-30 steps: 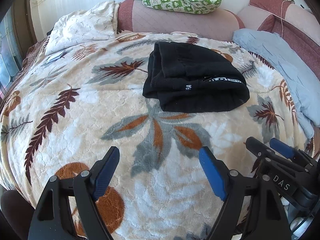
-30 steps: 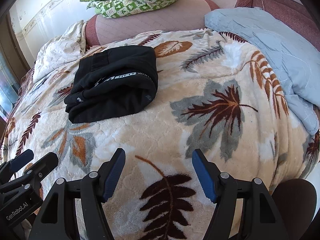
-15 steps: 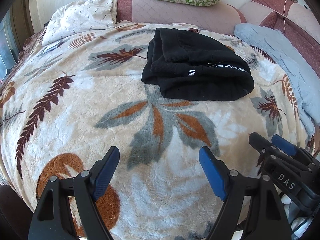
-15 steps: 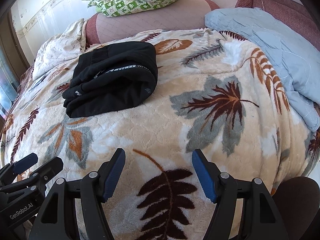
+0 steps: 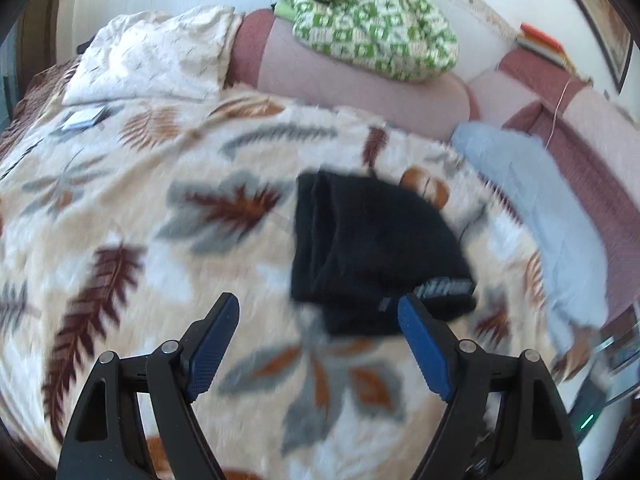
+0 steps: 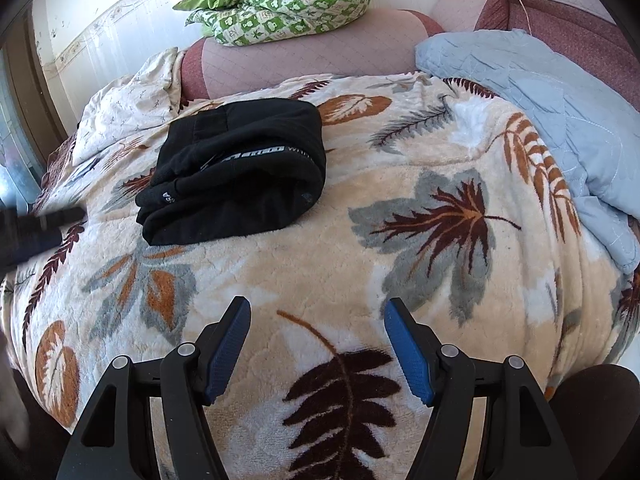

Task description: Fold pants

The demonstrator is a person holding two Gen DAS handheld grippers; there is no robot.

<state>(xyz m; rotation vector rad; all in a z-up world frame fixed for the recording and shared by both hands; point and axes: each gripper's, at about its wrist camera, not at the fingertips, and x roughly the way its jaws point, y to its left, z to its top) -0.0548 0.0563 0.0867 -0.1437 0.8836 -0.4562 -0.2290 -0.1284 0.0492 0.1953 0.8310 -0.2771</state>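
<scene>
Holding nothing, your left gripper (image 5: 318,346) and right gripper (image 6: 317,350) both hung spread wide above the leaf-print blanket (image 6: 400,232); the black pants (image 6: 240,172) lay beyond them in a compact folded bundle, so folding looked essentially finished.

Black pants (image 6: 236,172), seemingly folded, on blanket (image 6: 304,256)

Each black gripper (image 6: 317,312) carries 2 blue ribbed pads (image 6: 226,350), silver screws.
</scene>
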